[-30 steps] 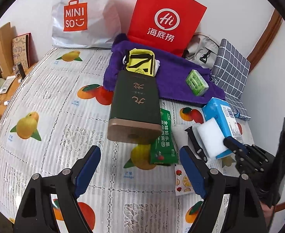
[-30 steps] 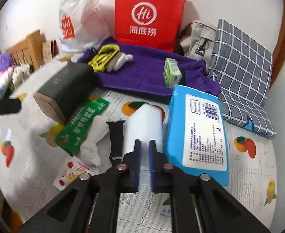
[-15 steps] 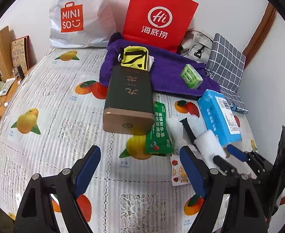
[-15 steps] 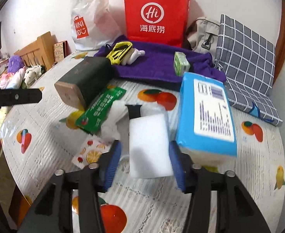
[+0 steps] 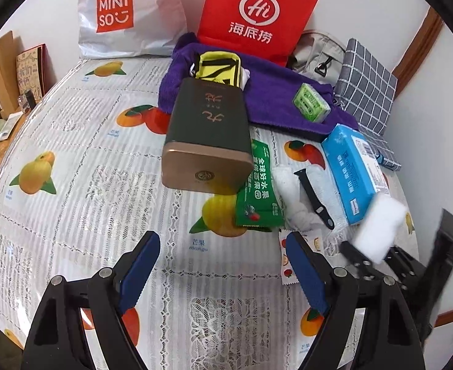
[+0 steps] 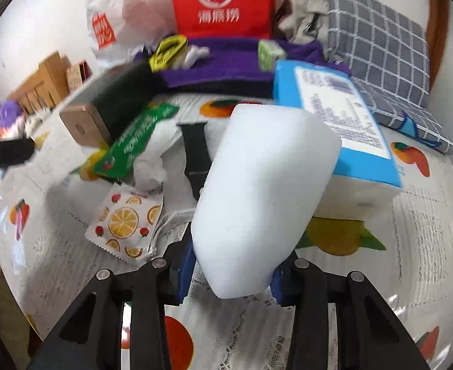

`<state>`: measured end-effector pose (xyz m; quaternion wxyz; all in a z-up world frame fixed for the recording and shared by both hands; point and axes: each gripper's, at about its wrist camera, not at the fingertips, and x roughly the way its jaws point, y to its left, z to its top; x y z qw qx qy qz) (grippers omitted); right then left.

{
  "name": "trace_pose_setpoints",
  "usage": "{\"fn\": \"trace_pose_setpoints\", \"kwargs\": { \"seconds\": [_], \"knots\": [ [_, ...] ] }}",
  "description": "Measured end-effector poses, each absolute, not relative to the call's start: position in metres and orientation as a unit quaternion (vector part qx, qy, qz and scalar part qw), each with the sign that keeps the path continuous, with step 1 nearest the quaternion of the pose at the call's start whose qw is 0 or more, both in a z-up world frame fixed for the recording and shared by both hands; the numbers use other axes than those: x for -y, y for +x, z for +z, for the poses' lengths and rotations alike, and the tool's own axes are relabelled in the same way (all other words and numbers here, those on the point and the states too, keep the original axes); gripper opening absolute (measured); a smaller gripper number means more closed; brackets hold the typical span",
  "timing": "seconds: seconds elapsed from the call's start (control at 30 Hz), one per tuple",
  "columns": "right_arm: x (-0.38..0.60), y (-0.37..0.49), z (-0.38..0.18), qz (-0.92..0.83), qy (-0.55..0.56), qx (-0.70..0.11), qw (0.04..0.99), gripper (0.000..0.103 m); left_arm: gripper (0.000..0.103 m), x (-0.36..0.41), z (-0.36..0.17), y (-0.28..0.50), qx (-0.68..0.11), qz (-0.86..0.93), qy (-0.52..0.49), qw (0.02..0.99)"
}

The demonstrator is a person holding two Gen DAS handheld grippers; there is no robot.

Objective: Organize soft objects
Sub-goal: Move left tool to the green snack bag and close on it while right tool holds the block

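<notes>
The right gripper (image 6: 231,273) tilts downward, its fingers just closing, clamped on one white sponge (image 6: 263,197). The left gripper (image 5: 223,269) hovers above the table (image 5: 72,185), fingers apart, empty.

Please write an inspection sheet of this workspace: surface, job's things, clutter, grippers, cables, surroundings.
Surface: fruit-print tablecloth, crowded on the right side.
Job's things: white sponge between the right gripper's pads; purple towel; blue tissue pack.
Clutter: dark green tin, green snack packet, black watch strap, fruit-print sachet.
Grippers: left gripper open, empty; right gripper jaws have just been closing on the sponge.
Cables: nothing seen.
Surroundings: red paper bag, white shopping bag, checked cushion, wall.
</notes>
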<state>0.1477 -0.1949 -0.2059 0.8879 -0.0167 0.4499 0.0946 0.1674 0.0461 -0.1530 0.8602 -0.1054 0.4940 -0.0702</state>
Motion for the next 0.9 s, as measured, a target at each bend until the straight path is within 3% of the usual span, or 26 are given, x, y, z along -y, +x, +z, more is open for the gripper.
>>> {"fn": "trace_pose_setpoints", "kwargs": {
  "seconds": [0.57,0.8,0.83,0.9],
  "knots": [
    [0.253,0.12,-0.2,0.073,0.028,-0.441,0.894,0.041,0.082,0.003,-0.2,0.217,-0.519,-0.043,-0.052,0.852],
    [0.257,0.126,-0.21,0.073,0.044,-0.454,0.887,0.041,0.082,0.029,-0.209,0.224,-0.506,-0.03,0.03,0.861],
    [0.257,0.125,-0.209,0.073,0.045,-0.452,0.888,0.041,0.078,0.03,-0.208,0.224,-0.504,-0.033,0.033,0.862],
    [0.254,0.125,-0.207,0.077,0.045,-0.45,0.888,0.041,0.06,0.029,-0.205,0.222,-0.503,-0.041,0.032,0.863]
  ]
}}
